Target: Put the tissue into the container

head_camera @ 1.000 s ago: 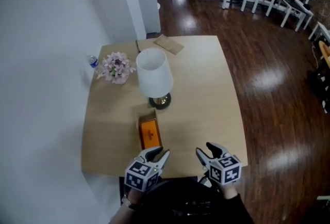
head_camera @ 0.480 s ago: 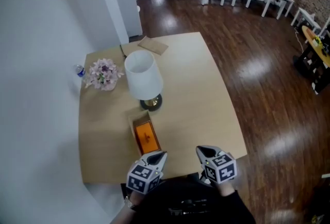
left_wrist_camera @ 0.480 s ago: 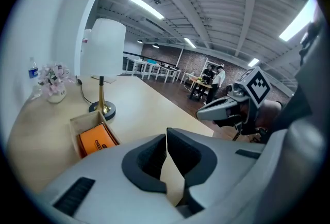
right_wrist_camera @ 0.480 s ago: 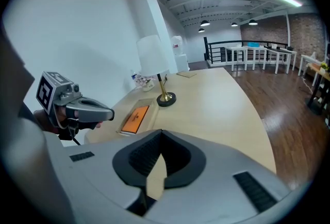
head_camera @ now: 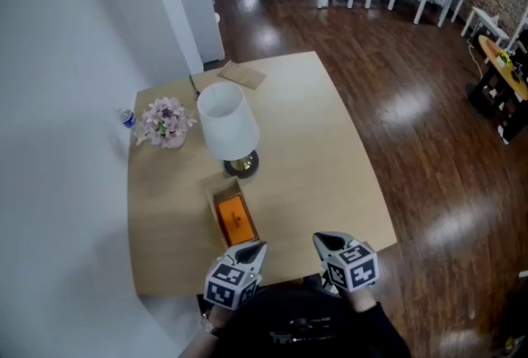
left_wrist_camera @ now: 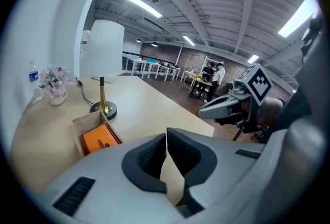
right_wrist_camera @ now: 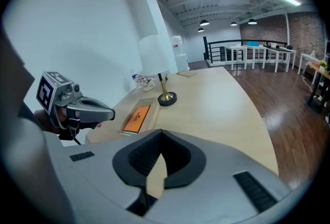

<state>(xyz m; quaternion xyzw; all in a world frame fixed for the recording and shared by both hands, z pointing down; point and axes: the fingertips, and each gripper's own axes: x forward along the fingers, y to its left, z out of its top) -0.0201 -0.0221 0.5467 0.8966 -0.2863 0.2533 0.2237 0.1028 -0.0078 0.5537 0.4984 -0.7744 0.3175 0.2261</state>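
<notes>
Tan wood table [head_camera: 330, 150], head view. Left gripper [head_camera: 254, 249] is at the near edge, around 6 o'clock of the tabletop. Right gripper [head_camera: 322, 242] is at its 3 o'clock, a clear gap between the two, both tips aimed toward 12. In the left gripper view the left gripper [left_wrist_camera: 166, 138] has its pads pressed together at the tips with nothing pinched, only table showing behind them. The right gripper [right_wrist_camera: 161, 138] in its own view is the same: jaws closed tight, empty. Each gripper shows in the other's view, held over the near edge and touching nothing. The container [head_camera: 216, 212], a shallow open tan box, sits just at 12 o'clock of the left gripper, with an orange pack [head_camera: 235, 218] lying flat inside it. Can't tell if the pack is the tissue. A white-shade lamp [head_camera: 227, 125] on a brass base stands at 12 o'clock of the container, close to it. A small vase of pale flowers [head_camera: 165, 121] is at 9 o'clock of the lamp, with a water bottle [head_camera: 127, 118] just beyond it at the table's left edge. A flat brown sheet [head_camera: 242, 74], napkin-like, lies at 12 o'clock of the lamp by the far edge.
</notes>
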